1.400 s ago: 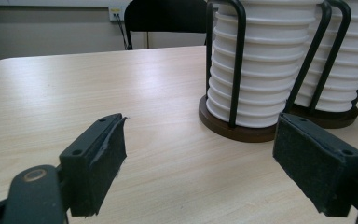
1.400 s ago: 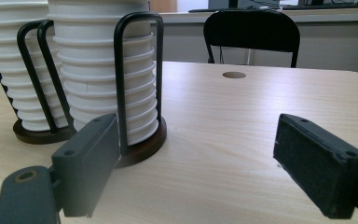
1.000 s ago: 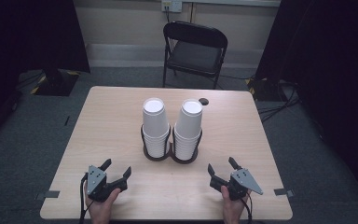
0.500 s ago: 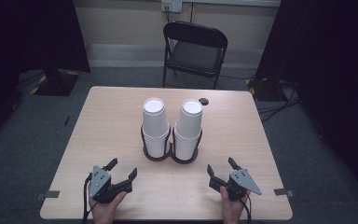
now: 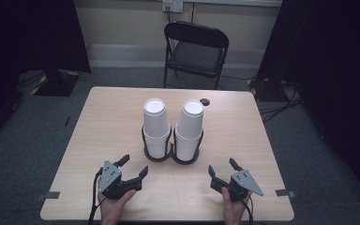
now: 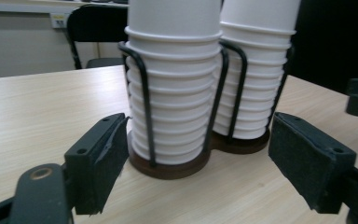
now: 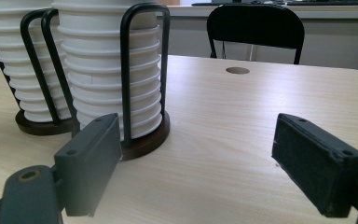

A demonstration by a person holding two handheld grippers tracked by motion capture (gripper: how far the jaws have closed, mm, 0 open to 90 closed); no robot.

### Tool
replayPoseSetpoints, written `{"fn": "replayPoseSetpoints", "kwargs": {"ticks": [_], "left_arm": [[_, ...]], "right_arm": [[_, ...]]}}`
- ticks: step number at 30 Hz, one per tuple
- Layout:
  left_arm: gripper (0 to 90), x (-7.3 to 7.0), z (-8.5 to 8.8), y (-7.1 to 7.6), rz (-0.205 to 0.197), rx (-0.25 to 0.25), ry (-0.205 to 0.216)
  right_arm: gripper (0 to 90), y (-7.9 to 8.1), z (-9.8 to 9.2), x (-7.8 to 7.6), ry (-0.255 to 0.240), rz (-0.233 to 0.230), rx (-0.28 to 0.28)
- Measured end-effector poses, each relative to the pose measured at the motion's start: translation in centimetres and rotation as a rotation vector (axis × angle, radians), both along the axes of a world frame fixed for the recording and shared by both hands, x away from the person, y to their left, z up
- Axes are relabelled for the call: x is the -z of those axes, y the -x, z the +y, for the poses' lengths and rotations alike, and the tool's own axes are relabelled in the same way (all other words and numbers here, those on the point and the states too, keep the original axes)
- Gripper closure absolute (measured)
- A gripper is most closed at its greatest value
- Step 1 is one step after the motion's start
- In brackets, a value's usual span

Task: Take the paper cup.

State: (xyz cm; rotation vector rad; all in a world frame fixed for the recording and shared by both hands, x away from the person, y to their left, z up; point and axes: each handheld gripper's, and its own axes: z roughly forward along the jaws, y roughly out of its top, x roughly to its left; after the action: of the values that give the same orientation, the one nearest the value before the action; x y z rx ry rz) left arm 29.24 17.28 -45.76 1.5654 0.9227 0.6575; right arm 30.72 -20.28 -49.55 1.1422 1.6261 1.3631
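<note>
Near the front edge of the table [image 5: 98, 126], the left claw [image 5: 135, 164] rests in a hand with its jaws standing apart and nothing between them, pointing toward the black wire holder [image 5: 160, 159] at the table's middle. On the other side, the right claw [image 5: 221, 165] is likewise open and empty, held low over the wood, well apart from the left one. Two stacks of white paper cups [image 5: 156, 126] stand upright side by side in the holder's two rings, between the claws and a black folding chair [image 5: 194, 49] beyond the far edge.
</note>
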Motion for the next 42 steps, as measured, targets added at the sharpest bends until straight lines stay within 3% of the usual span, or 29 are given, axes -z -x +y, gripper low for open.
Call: {"fn": "replayPoseSetpoints", "kwargs": {"ticks": [3, 8, 26, 42], "left_arm": [[17.5, -0.3, -0.3, -0.3, 0.008, 0.029, 0.006], [15.6, -0.9, -1.3, -0.7, 0.006, 0.079, -0.018], [15.6, -3.5, -3.8, -1.4, -0.028, 0.191, -0.054], [15.7, -5.2, -6.2, -2.2, -0.056, 0.233, -0.096]], "right_arm": [[15.2, -0.1, 0.0, 0.0, -0.001, 0.002, -0.002], [15.3, 0.0, 0.0, 0.0, -0.002, 0.001, -0.002], [15.6, 0.0, 0.0, 0.0, 0.000, 0.002, -0.003], [15.7, 0.0, -0.1, 0.0, -0.005, -0.003, -0.010]]}}
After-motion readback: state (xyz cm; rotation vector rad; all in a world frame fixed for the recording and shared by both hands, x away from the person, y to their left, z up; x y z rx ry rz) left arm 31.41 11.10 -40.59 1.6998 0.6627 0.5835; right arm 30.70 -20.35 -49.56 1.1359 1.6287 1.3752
